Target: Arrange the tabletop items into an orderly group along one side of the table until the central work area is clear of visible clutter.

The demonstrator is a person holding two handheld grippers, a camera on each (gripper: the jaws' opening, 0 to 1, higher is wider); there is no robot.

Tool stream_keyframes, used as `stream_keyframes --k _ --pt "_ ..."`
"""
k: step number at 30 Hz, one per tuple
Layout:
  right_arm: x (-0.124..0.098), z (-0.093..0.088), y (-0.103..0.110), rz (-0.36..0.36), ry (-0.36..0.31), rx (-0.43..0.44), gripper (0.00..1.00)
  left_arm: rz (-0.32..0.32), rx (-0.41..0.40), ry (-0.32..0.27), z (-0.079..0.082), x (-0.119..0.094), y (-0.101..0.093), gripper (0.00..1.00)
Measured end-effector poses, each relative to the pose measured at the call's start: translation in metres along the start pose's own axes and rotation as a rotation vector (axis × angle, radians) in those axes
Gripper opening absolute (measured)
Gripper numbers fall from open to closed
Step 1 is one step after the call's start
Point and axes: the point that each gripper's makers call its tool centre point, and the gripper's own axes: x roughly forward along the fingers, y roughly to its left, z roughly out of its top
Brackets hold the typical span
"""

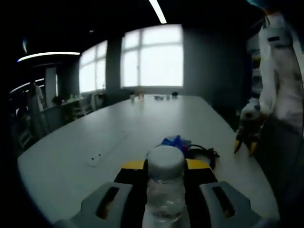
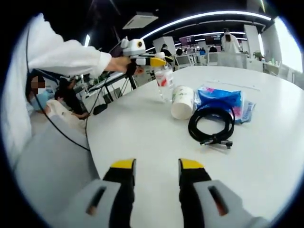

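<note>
My left gripper (image 1: 165, 166) is shut on a clear plastic bottle (image 1: 165, 202) standing on the white table (image 1: 95, 128). Beyond it lie a blue packet (image 1: 175, 141) and a black cable (image 1: 205, 154). In the right gripper view, the left gripper (image 2: 159, 62) holds that bottle (image 2: 165, 81) near its top. A white paper cup (image 2: 183, 102) lies on its side beside the bottle, then the blue packet (image 2: 219, 99) and the coiled cable (image 2: 212, 126). My right gripper (image 2: 156, 166) stands open over bare table (image 2: 133, 133), nearer than the cable, and appears as (image 1: 245, 146).
A person in a white coat (image 1: 280, 76) stands at the table's right edge. Small items (image 1: 154, 97) sit at the far end by the windows. A flat panel (image 1: 107, 152) is set into the tabletop. The near table edge (image 2: 90, 142) curves on the left.
</note>
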Motion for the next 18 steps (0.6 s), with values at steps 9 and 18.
stream_keyframes --k 9,18 --pt "0.0007 -0.0025 -0.0017 -0.002 0.006 0.014 0.33 -0.003 -0.003 -0.002 -0.0026 -0.0011 0.0031 0.27" --pt "0.0015 -0.0038 -0.0011 0.003 0.010 0.020 0.33 0.027 -0.070 -0.015 -0.0024 -0.0017 0.0044 0.37"
